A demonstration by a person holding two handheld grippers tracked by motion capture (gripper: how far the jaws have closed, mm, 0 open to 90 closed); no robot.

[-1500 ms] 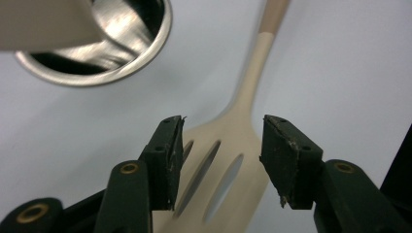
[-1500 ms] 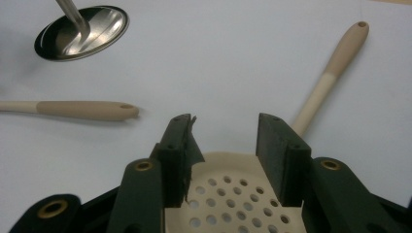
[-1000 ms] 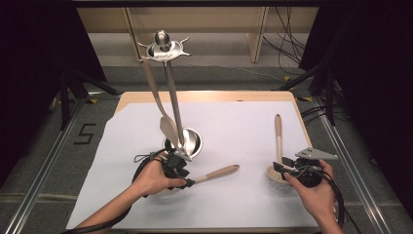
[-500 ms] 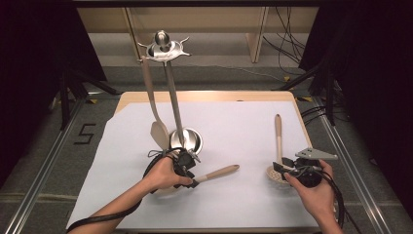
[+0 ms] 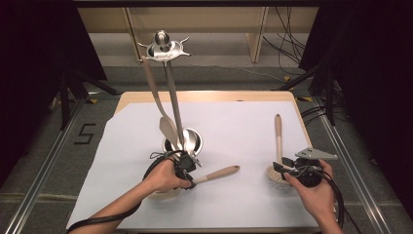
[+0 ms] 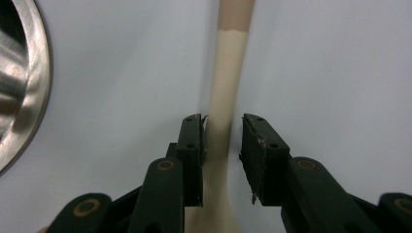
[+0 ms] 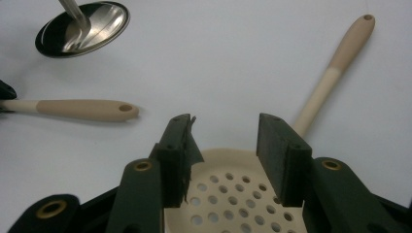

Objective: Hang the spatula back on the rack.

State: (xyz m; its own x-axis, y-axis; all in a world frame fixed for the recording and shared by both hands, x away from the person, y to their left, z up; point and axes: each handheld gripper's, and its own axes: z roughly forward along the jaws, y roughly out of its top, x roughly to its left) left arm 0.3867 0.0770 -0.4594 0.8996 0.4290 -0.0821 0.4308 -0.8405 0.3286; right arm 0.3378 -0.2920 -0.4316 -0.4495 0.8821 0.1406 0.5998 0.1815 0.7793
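Observation:
A cream utensil with a tan handle end (image 5: 228, 171) lies on the white sheet, its head under my left hand. My left gripper (image 5: 184, 168) (image 6: 222, 141) is open, its jaws standing close on either side of that handle (image 6: 224, 97); the left pad touches it and a thin gap shows at the right pad. A cream slotted skimmer (image 5: 276, 146) lies at the right, with its handle pointing away. My right gripper (image 5: 292, 169) (image 7: 223, 145) is open just above the skimmer's perforated head (image 7: 228, 194).
A metal utensil stand (image 5: 189, 141) with a round base rises mid-table to a hooked top (image 5: 163, 48). A cream spatula (image 5: 163, 114) hangs from it, close to my left hand. The table's back edge (image 5: 204, 95) lies beyond the sheet.
The hanging spatula has swung left and back again. My left hand shifted slightly right along the handle. The right gripper and skimmer have not moved.

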